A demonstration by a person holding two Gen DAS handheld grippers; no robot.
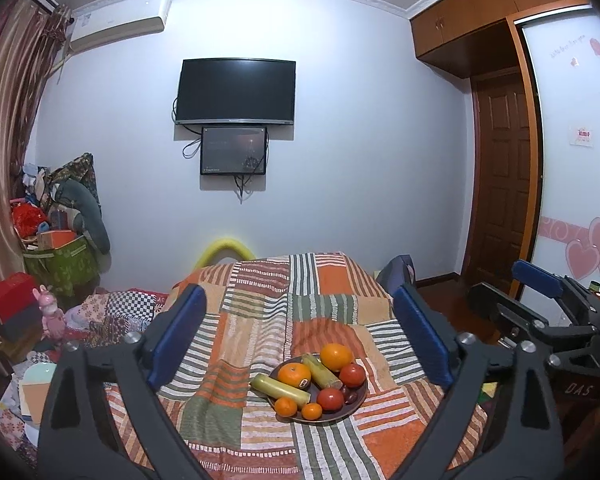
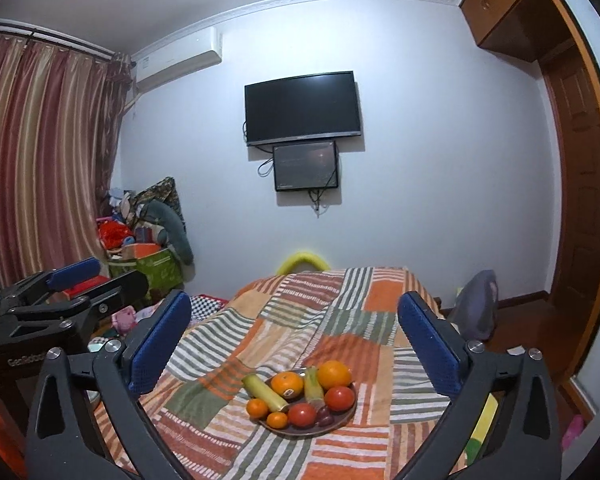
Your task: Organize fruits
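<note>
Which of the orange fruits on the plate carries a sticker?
The mid-sized orange at the plate's left-centre: a dark oval sticker sits on its front. The other three show none.

One plate [image 1: 354, 407]: two oranges [image 1: 336, 357], two tangerines [image 1: 286, 406], two tomatoes [image 1: 352, 374] (grapes uncountable).

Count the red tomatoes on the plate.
2. One tomato sits at the right rim beside the large orange; the other tomato lies nearer the front. More may be hidden.
</note>
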